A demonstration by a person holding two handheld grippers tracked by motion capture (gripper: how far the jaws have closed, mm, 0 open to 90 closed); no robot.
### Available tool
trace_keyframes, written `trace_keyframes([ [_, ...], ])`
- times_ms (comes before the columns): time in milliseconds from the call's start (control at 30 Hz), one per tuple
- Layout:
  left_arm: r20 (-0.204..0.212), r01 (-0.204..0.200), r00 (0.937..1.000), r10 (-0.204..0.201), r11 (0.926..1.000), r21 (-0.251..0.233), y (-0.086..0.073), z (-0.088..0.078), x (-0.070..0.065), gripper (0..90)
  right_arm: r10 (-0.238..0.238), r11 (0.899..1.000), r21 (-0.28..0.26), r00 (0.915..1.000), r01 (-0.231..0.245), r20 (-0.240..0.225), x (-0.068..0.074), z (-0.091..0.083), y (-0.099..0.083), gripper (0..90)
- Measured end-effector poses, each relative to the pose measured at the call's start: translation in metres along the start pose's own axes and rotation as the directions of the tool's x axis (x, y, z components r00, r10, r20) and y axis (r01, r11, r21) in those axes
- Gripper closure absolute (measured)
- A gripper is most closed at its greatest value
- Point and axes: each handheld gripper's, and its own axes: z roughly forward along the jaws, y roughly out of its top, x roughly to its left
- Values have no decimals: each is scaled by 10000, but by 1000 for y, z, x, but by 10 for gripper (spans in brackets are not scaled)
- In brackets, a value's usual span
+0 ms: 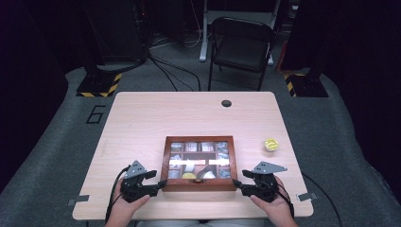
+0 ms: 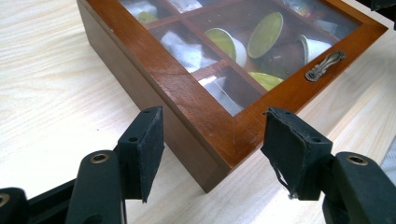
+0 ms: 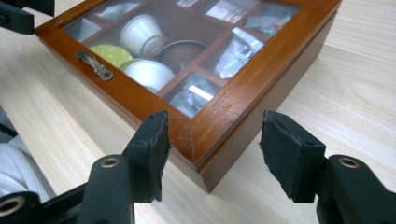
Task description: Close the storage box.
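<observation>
Both grippers, left (image 1: 161, 183) and right (image 1: 235, 182), gaped open at box (image 1: 200, 185) corners on pale worktop (image 1: 142, 123); chair (image 1: 241, 45) beyond, dark room.

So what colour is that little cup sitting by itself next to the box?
Yellow cup, seen in the high view.

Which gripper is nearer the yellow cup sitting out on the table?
Right. The right gripper is at the box's near right corner, below the yellow cup; the left gripper is across the box.

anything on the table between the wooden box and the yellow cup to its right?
Nothing. In the high view the stretch of table between the wooden box and the yellow cup is bare wood.
</observation>
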Motion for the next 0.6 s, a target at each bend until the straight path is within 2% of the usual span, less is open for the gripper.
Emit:
trace_keyframes([
  [200,-130,-50,9999,49,10000,-59,2,0,9,363,233,9996,-162,9995,-230,192,-9,-4,0,396],
  [267,-126,112,9999,-113,9999,-113,2,0,11,355,171,9997,-169,9995,-167,249,-12,-4,-1,385],
  [333,-240,64,9997,-66,9999,-100,3,-1,15,352,116,9998,-159,9993,-110,358,-15,-5,-2,381],
  [433,-213,223,9995,-226,9997,-114,2,-1,19,343,225,9996,-189,9987,-217,462,-19,-5,-3,372],
  [533,-41,240,9997,-241,9996,-177,1,-3,20,338,193,9996,-199,9990,-185,407,-20,-7,-4,370],
  [600,62,243,9997,-241,9995,-196,1,-4,18,333,151,9996,-261,9997,-146,204,-18,-8,-5,360],
])
